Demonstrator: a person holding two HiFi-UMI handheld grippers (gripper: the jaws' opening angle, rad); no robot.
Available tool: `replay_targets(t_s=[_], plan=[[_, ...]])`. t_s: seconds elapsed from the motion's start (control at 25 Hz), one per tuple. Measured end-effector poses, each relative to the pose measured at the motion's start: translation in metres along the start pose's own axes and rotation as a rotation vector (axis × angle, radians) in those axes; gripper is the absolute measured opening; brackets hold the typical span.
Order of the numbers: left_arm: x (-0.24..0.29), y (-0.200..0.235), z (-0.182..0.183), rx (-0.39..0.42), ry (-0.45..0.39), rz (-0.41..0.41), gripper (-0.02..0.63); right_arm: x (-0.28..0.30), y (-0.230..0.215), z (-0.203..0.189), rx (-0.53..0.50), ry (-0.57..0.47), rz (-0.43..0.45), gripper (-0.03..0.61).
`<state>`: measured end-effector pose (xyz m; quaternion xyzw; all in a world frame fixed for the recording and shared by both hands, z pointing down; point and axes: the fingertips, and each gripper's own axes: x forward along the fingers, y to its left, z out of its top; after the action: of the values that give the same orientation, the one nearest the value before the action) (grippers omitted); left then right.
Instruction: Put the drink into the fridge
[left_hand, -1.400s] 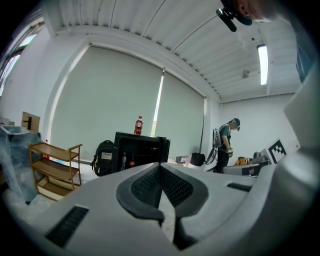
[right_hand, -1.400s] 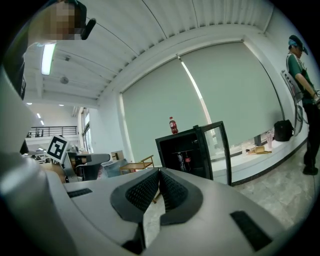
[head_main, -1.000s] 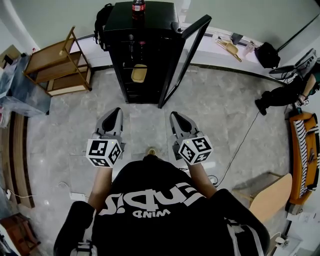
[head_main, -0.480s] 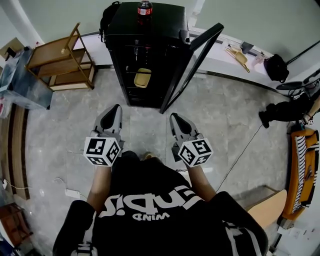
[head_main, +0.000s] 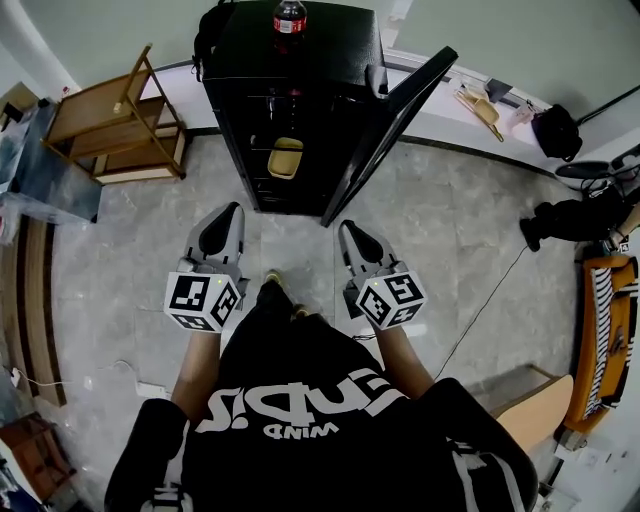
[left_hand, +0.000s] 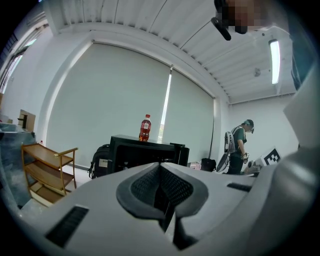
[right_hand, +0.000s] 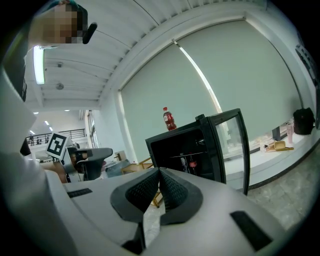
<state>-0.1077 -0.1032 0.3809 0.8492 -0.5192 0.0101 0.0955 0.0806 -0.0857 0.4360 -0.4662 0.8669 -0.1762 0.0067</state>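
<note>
Both grippers are pressed shut with nothing between the fingers: left gripper (head_main: 230, 212), right gripper (head_main: 349, 230). Since a second ago the fridge (head_main: 330, 50) has come slightly nearer ahead of the fingertips, its door (head_main: 392, 118) open beyond the right fingers, so the approach looks under way. The drink bottle (head_main: 289, 16) stands on the fridge top, well beyond both fingertips, not yet grasped

The drink (head_main: 289, 17) stands on the fridge (head_main: 320, 60); its door (head_main: 393, 118) stands open at right; a shelf rack (head_main: 105, 112) stands left.
</note>
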Motion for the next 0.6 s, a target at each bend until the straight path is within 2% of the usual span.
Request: replay_targets(t_s=[0.6], plan=[[0.071,0.050,0.007,0.010,0.030,-0.115,0.009,0.081,-0.012,0.030,-0.017,-0.036,-0.068,0.025]])
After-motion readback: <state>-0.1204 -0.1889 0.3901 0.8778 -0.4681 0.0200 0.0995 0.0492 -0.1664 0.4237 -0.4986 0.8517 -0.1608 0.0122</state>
